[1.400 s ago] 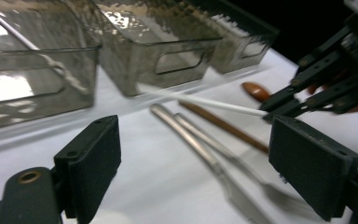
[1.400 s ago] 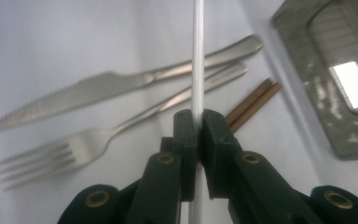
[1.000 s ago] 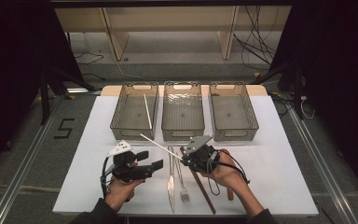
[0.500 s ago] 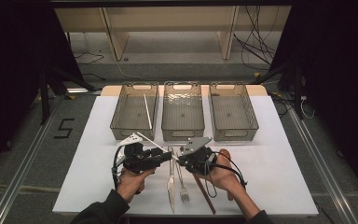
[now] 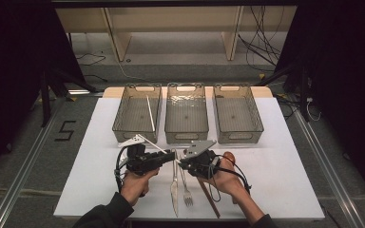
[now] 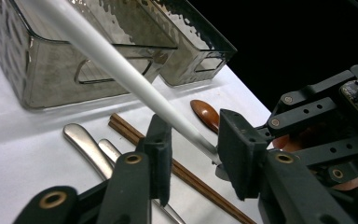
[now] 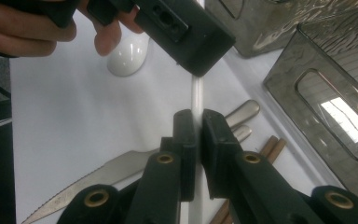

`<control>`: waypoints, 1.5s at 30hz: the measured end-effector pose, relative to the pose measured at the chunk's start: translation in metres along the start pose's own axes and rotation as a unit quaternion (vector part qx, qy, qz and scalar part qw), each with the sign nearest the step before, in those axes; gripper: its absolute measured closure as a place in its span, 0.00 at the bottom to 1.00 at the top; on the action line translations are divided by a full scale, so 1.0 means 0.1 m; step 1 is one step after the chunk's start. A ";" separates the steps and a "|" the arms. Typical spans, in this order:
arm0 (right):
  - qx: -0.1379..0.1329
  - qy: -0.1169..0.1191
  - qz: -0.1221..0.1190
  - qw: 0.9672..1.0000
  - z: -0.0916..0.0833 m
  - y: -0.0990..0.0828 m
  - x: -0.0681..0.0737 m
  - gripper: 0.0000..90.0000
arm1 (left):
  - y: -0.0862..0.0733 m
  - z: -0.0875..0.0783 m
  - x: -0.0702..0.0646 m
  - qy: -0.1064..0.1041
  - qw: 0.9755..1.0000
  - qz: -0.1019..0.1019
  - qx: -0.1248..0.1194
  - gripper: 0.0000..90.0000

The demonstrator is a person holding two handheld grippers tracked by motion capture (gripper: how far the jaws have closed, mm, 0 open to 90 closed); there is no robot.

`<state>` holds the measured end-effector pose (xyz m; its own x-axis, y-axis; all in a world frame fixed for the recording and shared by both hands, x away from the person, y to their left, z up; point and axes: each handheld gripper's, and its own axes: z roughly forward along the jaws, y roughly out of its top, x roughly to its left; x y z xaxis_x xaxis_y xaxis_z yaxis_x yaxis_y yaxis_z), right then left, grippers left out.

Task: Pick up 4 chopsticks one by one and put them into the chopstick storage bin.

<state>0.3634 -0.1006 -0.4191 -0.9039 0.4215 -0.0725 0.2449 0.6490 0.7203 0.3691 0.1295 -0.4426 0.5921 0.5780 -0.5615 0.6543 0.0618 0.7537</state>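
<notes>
My right gripper (image 7: 198,116) (image 5: 180,161) is shut on a white chopstick (image 7: 196,98), held just above the table in front of the bins. The chopstick (image 5: 152,145) slants up and to the left from it. My left gripper (image 6: 193,128) (image 5: 167,157) faces the right one from the left, with the chopstick (image 6: 121,70) running between its two jaws. Those jaws have just been closing, and a gap still shows beside the stick. A second white chopstick (image 5: 149,114) lies in the left bin (image 5: 133,136).
A middle bin (image 5: 186,137) and a right bin (image 5: 240,137) stand beside the left one. A knife (image 5: 174,190), a fork (image 5: 186,192), brown chopsticks (image 5: 210,197) and a wooden spoon (image 5: 228,156) lie under the hands. A white spoon (image 7: 126,56) lies near the left hand.
The left gripper has moved right and slightly away from me toward the right gripper, and its jaws have narrowed around the white chopstick. The right hand has stayed put.
</notes>
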 end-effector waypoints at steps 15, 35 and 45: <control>-0.023 0.012 0.008 1.000 -0.02 -0.01 -0.02 0.85 | 0.06 -0.04 -0.01 -0.034 0.999 -0.018 -0.002 0.93; 0.013 -0.032 0.066 0.997 -0.14 -0.14 -0.14 0.39 | 0.59 -0.56 0.33 0.011 0.998 -0.018 -0.064 0.94; 0.018 -0.034 0.073 0.997 -0.12 -0.16 -0.17 0.33 | 0.90 -0.77 0.53 0.061 0.992 -0.012 -0.106 0.94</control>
<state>0.3703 -0.1260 -0.4212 -0.8321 0.5544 -0.0152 0.3866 0.5994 0.7009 0.4233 0.2284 -0.3779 0.5073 0.6682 -0.5442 0.5462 0.2392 0.8028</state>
